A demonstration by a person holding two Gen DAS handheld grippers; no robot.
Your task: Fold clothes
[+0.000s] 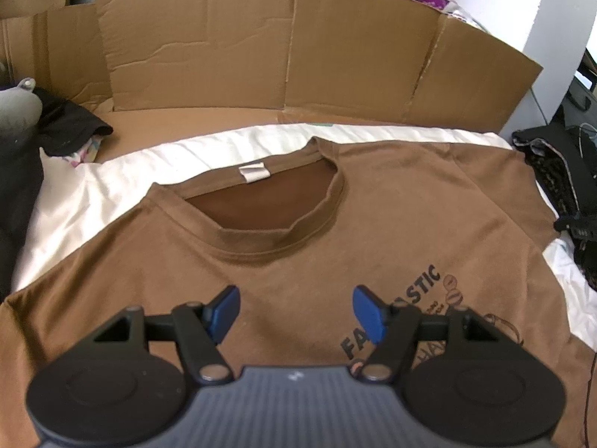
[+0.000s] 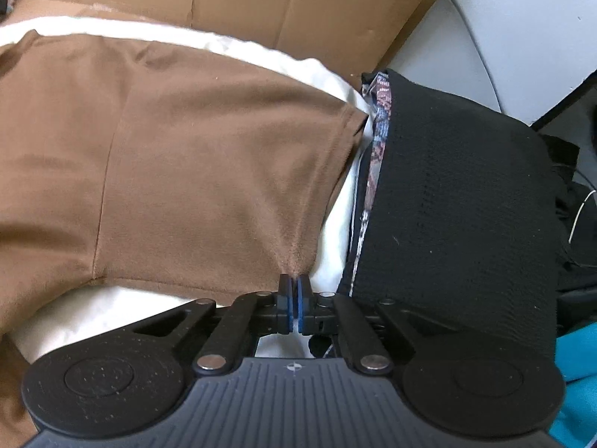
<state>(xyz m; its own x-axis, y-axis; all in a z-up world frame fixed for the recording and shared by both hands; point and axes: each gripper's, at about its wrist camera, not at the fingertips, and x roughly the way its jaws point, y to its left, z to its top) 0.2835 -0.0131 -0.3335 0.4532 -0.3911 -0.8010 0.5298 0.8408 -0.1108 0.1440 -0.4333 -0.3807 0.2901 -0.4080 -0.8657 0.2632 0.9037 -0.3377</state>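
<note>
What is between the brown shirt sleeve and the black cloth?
In the right wrist view, a strip of white sheet shows between the brown shirt sleeve and the black cloth.

Soft daylight fills both views, brightest at the white wall [image 1: 552, 18] on the right, where it nearly washes out. Shadows stay faint. The cardboard [image 1: 261, 48] bows with fisheye curve, corners go dark, and everything looks slightly soft, especially the near black parts.
</note>
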